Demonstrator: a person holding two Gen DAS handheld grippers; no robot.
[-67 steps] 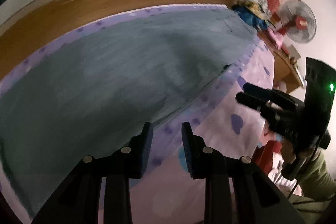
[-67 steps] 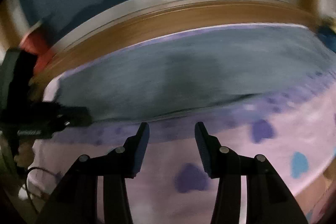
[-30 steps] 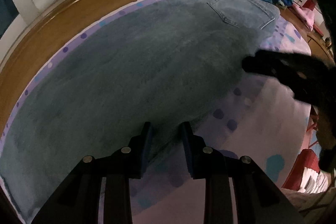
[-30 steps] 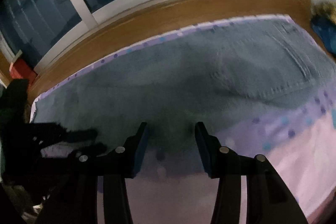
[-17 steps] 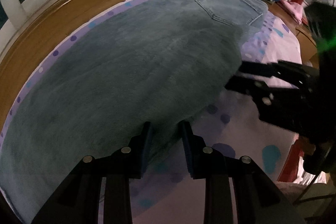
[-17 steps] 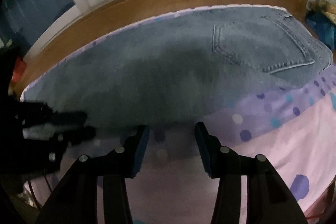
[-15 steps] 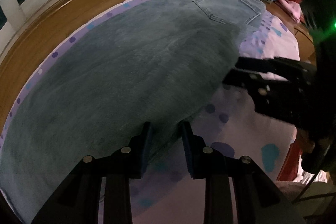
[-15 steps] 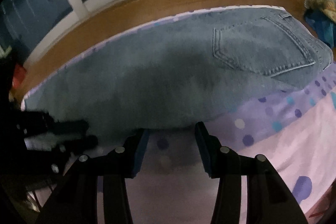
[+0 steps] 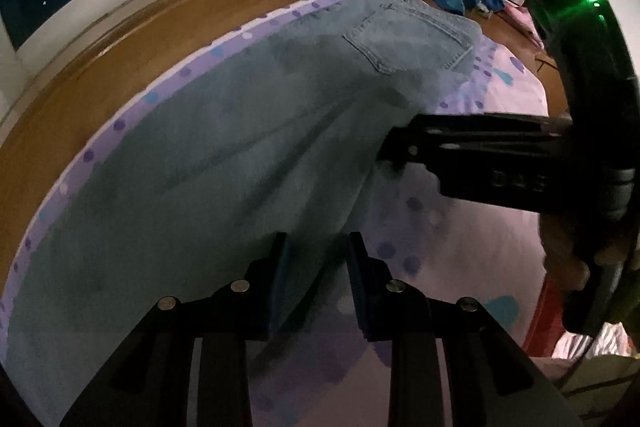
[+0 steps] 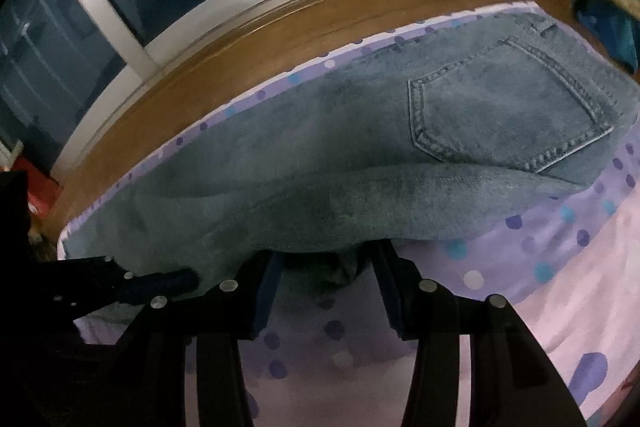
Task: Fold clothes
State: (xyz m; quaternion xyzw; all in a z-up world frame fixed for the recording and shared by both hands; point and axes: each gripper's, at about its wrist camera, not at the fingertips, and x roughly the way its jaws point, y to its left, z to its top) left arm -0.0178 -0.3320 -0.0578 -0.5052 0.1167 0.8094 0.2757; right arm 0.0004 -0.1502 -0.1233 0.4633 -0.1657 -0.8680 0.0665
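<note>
Blue-grey denim jeans (image 9: pixel 224 155), faded, spread lengthwise along the far side of a bed, back side up. One stitched back pocket (image 10: pixel 500 111) showing near the waistband end, at the right; leg end (image 10: pixel 120 219) stretching away to the left. Folded in half lengthwise, one leg over the other. Near edge (image 10: pixel 400 203) raised off the sheet in a soft rolled ridge near the middle, shadow beneath. Elsewhere lying flat, lightly creased, with darker patches in the cloth.
</note>
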